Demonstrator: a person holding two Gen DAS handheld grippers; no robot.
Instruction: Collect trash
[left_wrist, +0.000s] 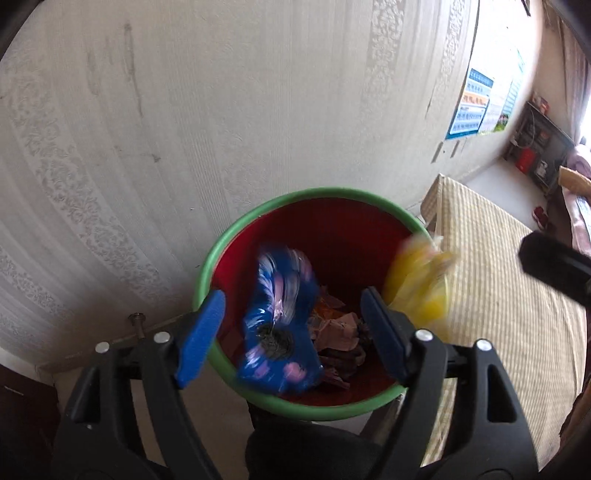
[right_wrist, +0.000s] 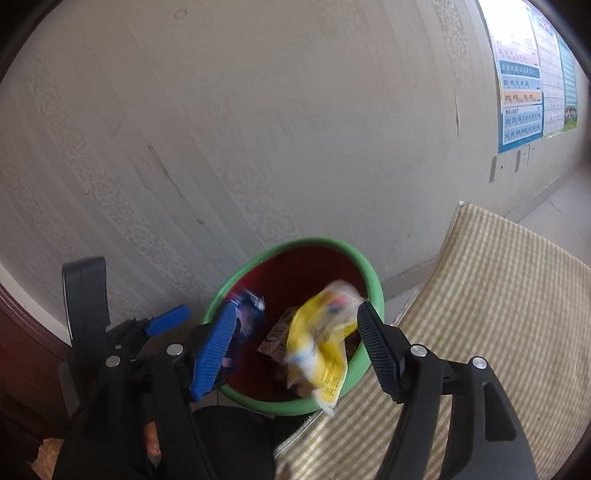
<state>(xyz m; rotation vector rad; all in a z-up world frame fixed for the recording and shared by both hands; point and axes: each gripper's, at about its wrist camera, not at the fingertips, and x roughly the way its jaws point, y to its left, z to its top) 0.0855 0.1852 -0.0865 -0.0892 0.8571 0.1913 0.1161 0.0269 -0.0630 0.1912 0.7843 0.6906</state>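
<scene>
A round bin with a green rim (left_wrist: 236, 229) and a red inside stands by the wall, holding crumpled paper scraps. My left gripper (left_wrist: 293, 295) hangs open over it. A blurred blue wrapper (left_wrist: 277, 332) with pink spots is loose between its blue pads, with a gap on both sides. My right gripper (right_wrist: 297, 306) is open above the bin's rim (right_wrist: 373, 280). A blurred yellow wrapper (right_wrist: 321, 347) is loose between its pads, close to the right one. The yellow wrapper (left_wrist: 417, 284) also shows at the bin's right edge in the left wrist view.
A patterned pale wall (left_wrist: 184, 129) rises right behind the bin. A checked beige cover (right_wrist: 498, 295) on a bed or mattress lies to the right, touching the bin. Posters (right_wrist: 521, 92) hang on the wall. Dark wood furniture (right_wrist: 22, 350) stands at the left.
</scene>
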